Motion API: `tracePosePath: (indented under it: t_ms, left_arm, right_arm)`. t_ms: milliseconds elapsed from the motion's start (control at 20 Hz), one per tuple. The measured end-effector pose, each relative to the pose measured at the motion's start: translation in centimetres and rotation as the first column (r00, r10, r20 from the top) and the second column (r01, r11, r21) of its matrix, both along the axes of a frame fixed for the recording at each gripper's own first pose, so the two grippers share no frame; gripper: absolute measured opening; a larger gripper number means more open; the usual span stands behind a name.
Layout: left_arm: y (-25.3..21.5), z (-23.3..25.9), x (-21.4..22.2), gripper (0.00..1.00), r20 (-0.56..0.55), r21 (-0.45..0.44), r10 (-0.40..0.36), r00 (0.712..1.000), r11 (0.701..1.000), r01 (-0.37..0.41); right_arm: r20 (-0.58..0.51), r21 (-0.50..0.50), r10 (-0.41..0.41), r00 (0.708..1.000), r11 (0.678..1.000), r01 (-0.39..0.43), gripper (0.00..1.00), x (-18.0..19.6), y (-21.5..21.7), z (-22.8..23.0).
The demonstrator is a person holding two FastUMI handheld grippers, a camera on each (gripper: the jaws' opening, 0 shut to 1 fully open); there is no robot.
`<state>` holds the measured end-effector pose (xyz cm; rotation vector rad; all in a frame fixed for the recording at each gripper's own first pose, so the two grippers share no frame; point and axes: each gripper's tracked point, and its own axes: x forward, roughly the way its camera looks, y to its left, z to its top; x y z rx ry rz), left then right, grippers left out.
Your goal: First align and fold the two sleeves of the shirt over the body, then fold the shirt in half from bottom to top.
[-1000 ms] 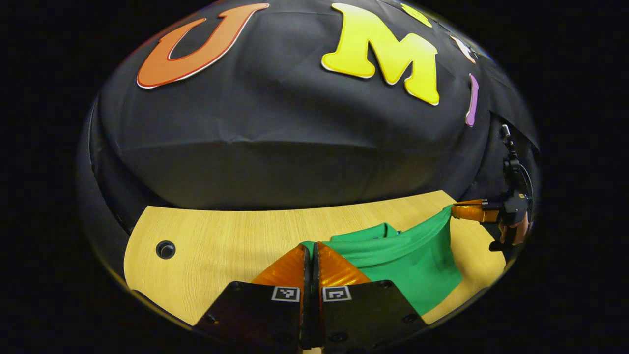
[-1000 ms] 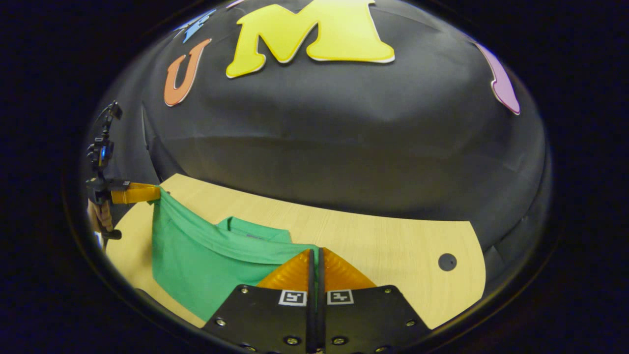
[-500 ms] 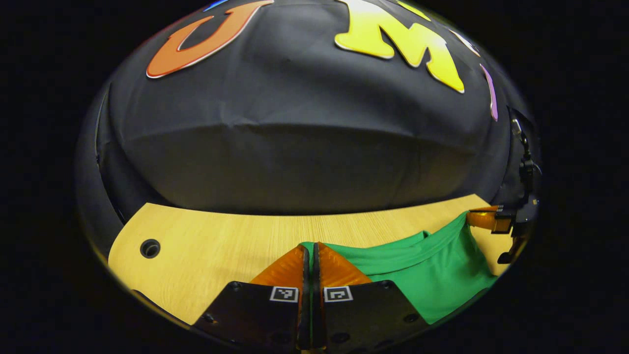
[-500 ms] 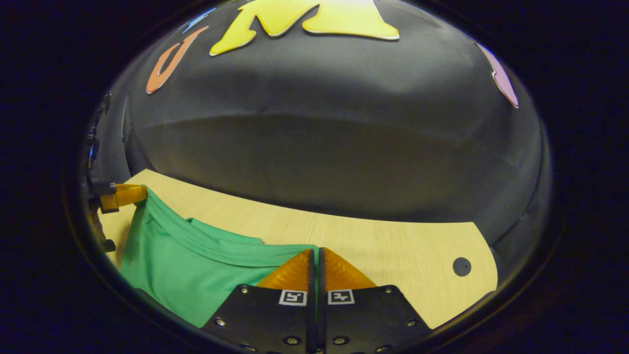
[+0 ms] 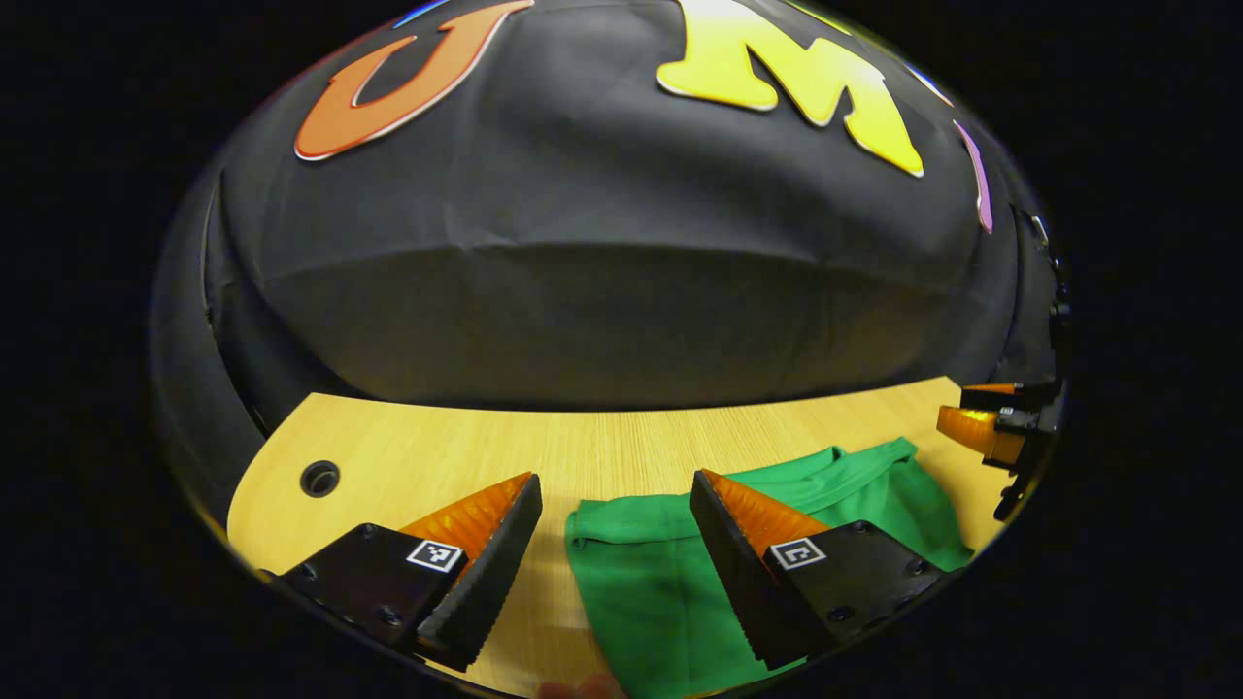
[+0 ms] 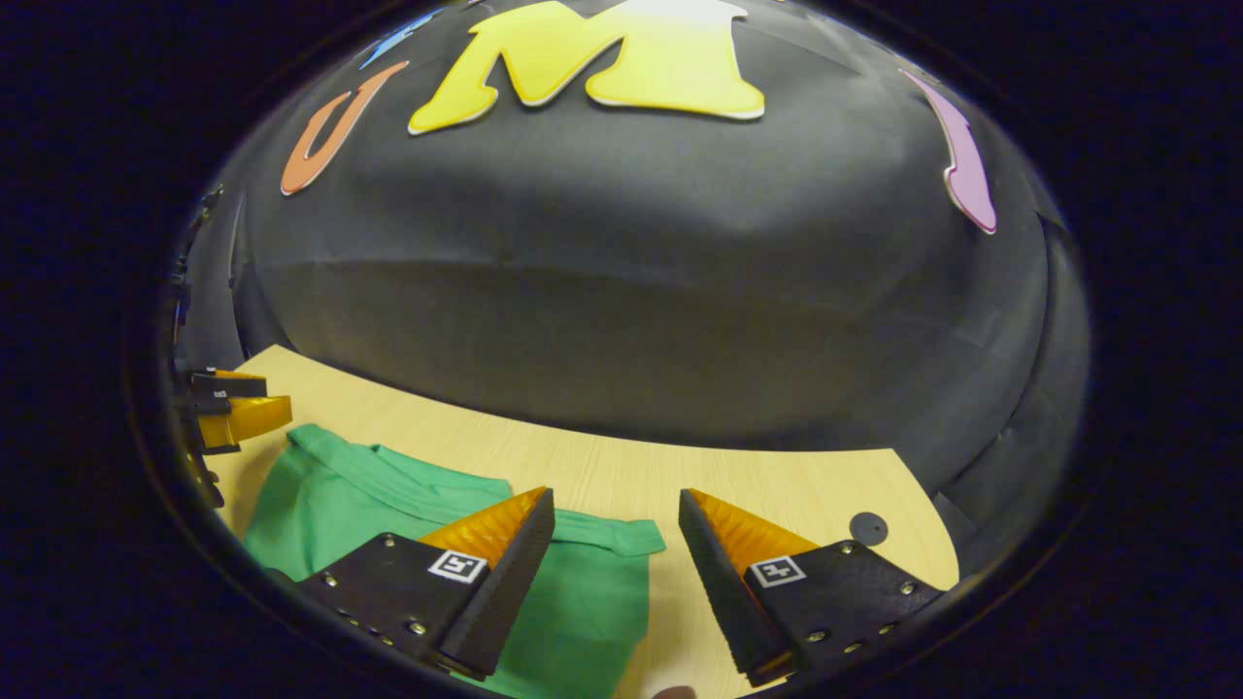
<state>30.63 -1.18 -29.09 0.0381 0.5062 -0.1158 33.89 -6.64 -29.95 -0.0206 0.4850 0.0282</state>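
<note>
low gripper views, shared shirt point(image 5: 670, 573), table point(image 6: 621, 466)

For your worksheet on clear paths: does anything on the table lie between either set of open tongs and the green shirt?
Nothing visible does. The left tongs and the right tongs both stand open just above the shirt, which lies on the bare wooden table.

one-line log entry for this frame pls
left hand-held gripper: open | right hand-held gripper: open | green shirt: folded, flat on wooden table, not gripped
</note>
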Motion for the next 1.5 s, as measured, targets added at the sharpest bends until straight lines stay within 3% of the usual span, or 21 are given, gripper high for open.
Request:
tracePosePath:
  t_ms: [350,550,600,700,850,900,1050,1100,1200,1300,1500]
  left_arm:
    - [2.3,16.3,-7.6,0.97,0.188,-0.071,0.099,0.977,0.994,-0.087]
    - [2.4,25.6,-14.7,0.97,0.323,-0.049,0.112,0.940,0.994,-0.101]
    - [1.9,27.0,-16.1,1.00,0.339,-0.061,0.109,0.934,0.994,-0.094]
    - [1.6,29.4,-19.8,0.96,0.378,-0.074,0.095,0.921,0.995,-0.073]
    - [0.7,32.0,-24.6,0.96,0.448,-0.039,0.071,0.891,0.997,-0.061]
    - [0.0,32.1,-25.7,0.89,0.447,-0.042,0.066,0.892,0.998,-0.052]
    - [-0.1,31.9,-28.8,0.90,0.444,-0.025,0.053,0.894,0.999,-0.047]
    - [0.0,31.9,-30.0,1.00,0.446,-0.013,0.050,0.894,0.999,-0.050]
    - [-0.7,31.7,-31.4,0.96,0.439,-0.020,0.042,0.898,0.999,-0.037]
    - [-1.7,32.3,-31.7,0.96,0.439,-0.013,0.008,0.899,1.000,-0.002]
    - [-1.6,32.9,-31.1,1.00,0.456,-0.013,0.009,0.890,1.000,-0.004]
  right_arm:
    - [0.162,0.042,0.005,0.987,0.999,-0.012,0.83,-9.4,1.0,13.8]
    - [0.288,0.053,-0.024,0.957,0.999,0.009,0.83,-16.7,2.0,23.1]
    - [0.315,0.052,-0.024,0.949,0.999,0.008,0.83,-18.5,2.4,24.8]
    - [0.375,0.045,-0.028,0.927,0.999,0.013,0.83,-22.4,3.0,27.8]
    - [0.406,0.050,-0.008,0.914,0.999,-0.014,0.86,-27.2,5.0,29.3]
    - [0.408,0.070,0.002,0.913,0.997,-0.033,0.86,-28.7,5.7,29.8]
    - [0.425,0.099,-0.009,0.905,0.994,-0.037,0.82,-32.2,6.1,30.6]
    - [0.424,0.104,-0.016,0.905,0.994,-0.031,0.82,-32.9,6.2,30.5]
    - [0.426,0.107,-0.045,0.903,0.994,0.000,0.80,-34.4,6.2,30.6]
    - [0.448,0.091,-0.054,0.892,0.996,0.014,0.86,-35.0,6.5,30.9]
    - [0.427,0.061,-0.011,0.904,0.998,-0.017,0.83,-34.4,8.1,30.1]
